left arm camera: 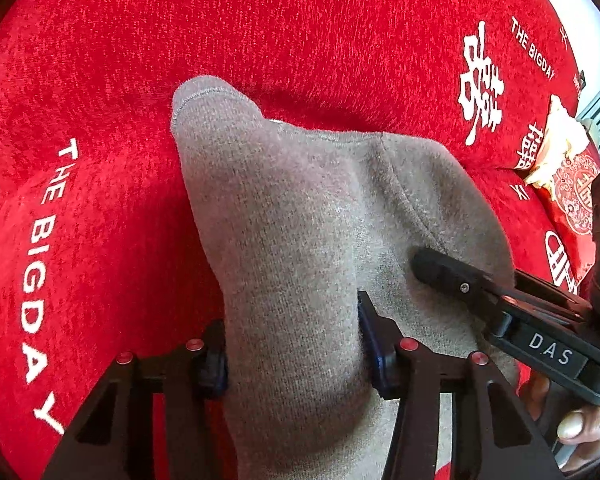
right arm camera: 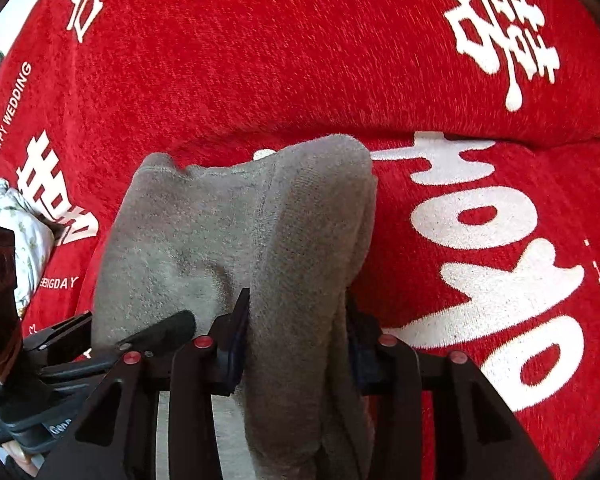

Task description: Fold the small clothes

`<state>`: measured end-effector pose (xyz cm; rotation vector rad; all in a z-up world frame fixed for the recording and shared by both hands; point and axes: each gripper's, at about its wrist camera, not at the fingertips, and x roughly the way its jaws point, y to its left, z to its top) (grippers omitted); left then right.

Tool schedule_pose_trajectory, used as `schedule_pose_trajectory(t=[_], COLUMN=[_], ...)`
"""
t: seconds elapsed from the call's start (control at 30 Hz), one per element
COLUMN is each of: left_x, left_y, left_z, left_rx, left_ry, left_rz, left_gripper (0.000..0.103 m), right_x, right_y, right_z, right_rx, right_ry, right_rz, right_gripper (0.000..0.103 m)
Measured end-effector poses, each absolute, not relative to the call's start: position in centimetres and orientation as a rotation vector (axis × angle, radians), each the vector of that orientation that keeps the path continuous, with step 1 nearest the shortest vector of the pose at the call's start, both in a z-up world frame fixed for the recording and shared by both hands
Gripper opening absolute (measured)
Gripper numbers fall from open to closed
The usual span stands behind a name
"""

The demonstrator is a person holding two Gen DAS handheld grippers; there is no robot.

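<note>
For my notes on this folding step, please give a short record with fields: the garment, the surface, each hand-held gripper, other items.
garment: grey knit garment, bunched, lifted at the near end
surface: red cover with white lettering
left hand-held gripper: clamped on the garment
right hand-held gripper: clamped on a thick fold of it
other items: red patterned packet at the cover's edge

grey sock [right arm camera: 292, 240] in right claw [right arm camera: 296, 340]
</note>
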<state>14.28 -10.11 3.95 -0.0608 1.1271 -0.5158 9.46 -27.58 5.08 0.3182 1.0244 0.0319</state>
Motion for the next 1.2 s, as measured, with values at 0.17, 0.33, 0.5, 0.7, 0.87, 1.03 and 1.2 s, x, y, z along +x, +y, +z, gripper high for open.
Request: schedule_pose_trajectory(t=[0.17, 0.33, 0.5, 0.7, 0.87, 1.03, 1.2], left_x=[13.6, 13.2, 13.1, 12.0, 11.6, 10.7, 9.7], left_y=[-9.1, -7.9, -6.7, -8.1, -8.7, -8.0, -7.4], left_z=[3.8, 2.8, 2.1, 3.4, 4.5, 5.0, 5.6], left_rx=[-0.049, -0.093, -0.180, -0.116, -0.086, -0.080, -0.066], left_ry=[1.140, 1.149, 1.177, 1.136, 1.126, 1.121, 1.107], left_rz=[-0.504, -0.488, -0.523, -0.503, -0.474, -0.472, -0.466], left_gripper=[0.052, 0.076, 0.076, 0.055, 0.054, 0.054, 0.054], right_x=[9.0, 8.8, 7.9, 7.8, 7.6, 7.0, 6.1], right_y=[-26.3, -28.1, -29.5, -27.6, -26.0, -25.4, -24.5], right_z=[5.0, 2.6, 1.2, 3.1, 5.3, 6.1, 6.7], right_rx=[0.284, 0.404, 0.495, 0.369, 0.308, 0.318, 0.320], right_ry=[1.040, 1.062, 1.059, 1.050, 1.039, 1.048, 1.038], right_rz=[0.035, 0.039, 0.105, 0.105, 0.066, 0.052, 0.053], right_gripper=[0.043, 0.068, 0.075, 0.044, 0.043, 0.043, 0.043])
